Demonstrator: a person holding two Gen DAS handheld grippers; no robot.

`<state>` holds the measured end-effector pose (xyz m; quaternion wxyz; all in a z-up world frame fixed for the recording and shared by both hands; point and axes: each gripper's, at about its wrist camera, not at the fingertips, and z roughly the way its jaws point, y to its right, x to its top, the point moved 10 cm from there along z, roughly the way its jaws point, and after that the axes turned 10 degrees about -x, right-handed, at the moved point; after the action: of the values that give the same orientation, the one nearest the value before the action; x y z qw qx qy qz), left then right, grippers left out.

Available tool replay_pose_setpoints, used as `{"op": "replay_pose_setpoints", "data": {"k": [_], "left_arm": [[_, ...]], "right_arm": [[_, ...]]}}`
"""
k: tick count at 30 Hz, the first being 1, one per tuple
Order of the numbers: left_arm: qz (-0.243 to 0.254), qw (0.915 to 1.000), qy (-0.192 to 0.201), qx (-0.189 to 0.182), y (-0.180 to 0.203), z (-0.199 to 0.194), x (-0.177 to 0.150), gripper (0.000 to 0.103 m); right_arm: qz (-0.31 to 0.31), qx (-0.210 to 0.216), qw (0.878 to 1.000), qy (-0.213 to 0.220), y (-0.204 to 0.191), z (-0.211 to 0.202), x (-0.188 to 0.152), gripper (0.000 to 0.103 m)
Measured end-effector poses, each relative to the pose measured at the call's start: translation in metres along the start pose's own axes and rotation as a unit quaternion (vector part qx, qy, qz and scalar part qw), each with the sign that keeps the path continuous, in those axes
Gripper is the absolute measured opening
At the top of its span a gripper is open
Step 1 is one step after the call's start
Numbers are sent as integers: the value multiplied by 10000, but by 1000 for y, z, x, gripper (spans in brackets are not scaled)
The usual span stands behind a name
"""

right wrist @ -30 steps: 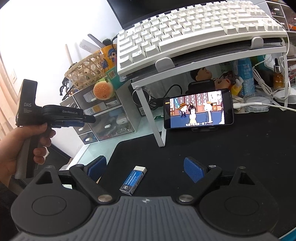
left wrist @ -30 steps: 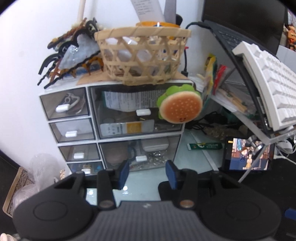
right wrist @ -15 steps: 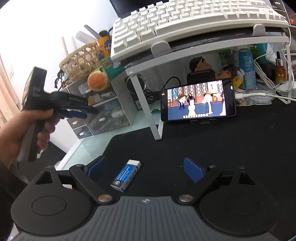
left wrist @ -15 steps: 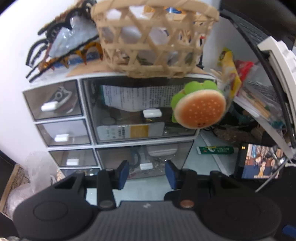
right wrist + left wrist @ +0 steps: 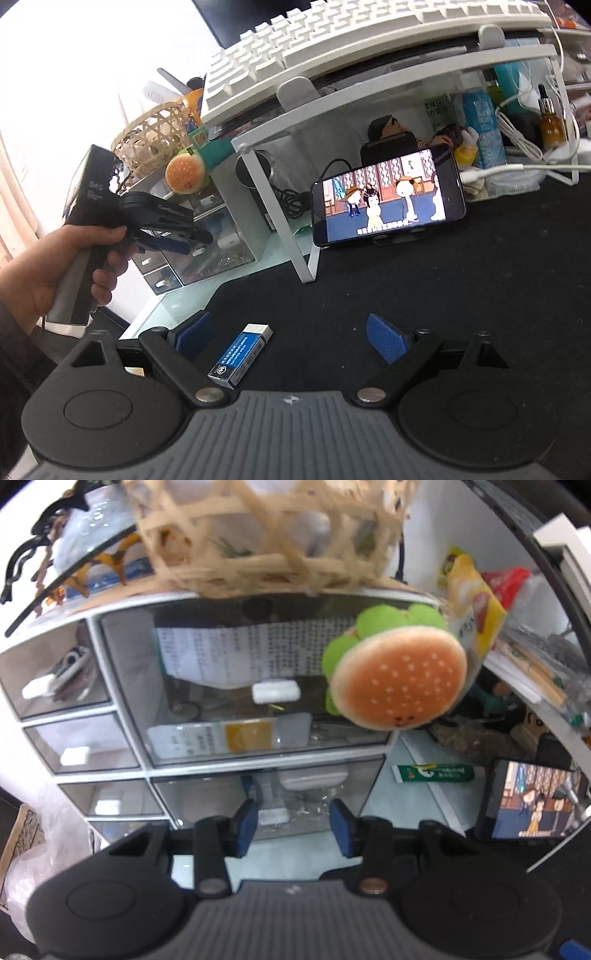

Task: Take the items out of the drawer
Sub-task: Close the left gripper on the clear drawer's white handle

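- Drawer unit [image 5: 122, 716]: white frame, clear smoky fronts, white tab handles; sits at the bench's left back corner against the wall.
- Lower wide drawer [image 5: 266, 797] shut; a white case and small shiny bits show through the front, rest too blurred to name.
- Left gripper [image 5: 291, 825]: blue pads apart, nothing between them, either side of that drawer's white handle [image 5: 272, 816], just in front of it; contact cannot be told.
- Upper wide drawer [image 5: 236, 686] shut, holds a printed paper sheet and a flat pack.
- Plush burger [image 5: 397, 679] hangs over the upper drawer's right end, hiding part of its front.
- Woven basket [image 5: 266, 535] and hair clips [image 5: 44, 565] sit on top of the unit.
- Green tube [image 5: 436, 772] lies on the glass bench just right of the unit; phone [image 5: 388, 195] plays a cartoon, propped under the keyboard shelf [image 5: 369, 88].
- Right gripper [image 5: 291, 338]: jaws wide apart, empty, over the black mat at the bench's front; eraser [image 5: 240, 354] lies between them, nearer the left pad.
- A hand [image 5: 55, 273] holds the left gripper's grip.
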<state>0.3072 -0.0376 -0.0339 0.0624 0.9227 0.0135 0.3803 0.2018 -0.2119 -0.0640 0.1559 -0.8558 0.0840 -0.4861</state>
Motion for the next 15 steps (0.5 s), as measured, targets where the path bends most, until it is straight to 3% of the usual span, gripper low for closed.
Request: {"op": "replay_pose_setpoints", "data": {"k": [9,13,15], "left_arm": [[-22,9997,-42,233,3,11,-5,41],[-176,9993,-38,331,-4,14,-8,22],[-277,9991,-32,332,-7,15,-9,20]], "right_arm": [[-180,104,9997,138,-5,-6,-3,94],[-106,117,9997,162,-4,-6,-5,94],[-35,125,9997,183,-2,-7,-5,94]]}}
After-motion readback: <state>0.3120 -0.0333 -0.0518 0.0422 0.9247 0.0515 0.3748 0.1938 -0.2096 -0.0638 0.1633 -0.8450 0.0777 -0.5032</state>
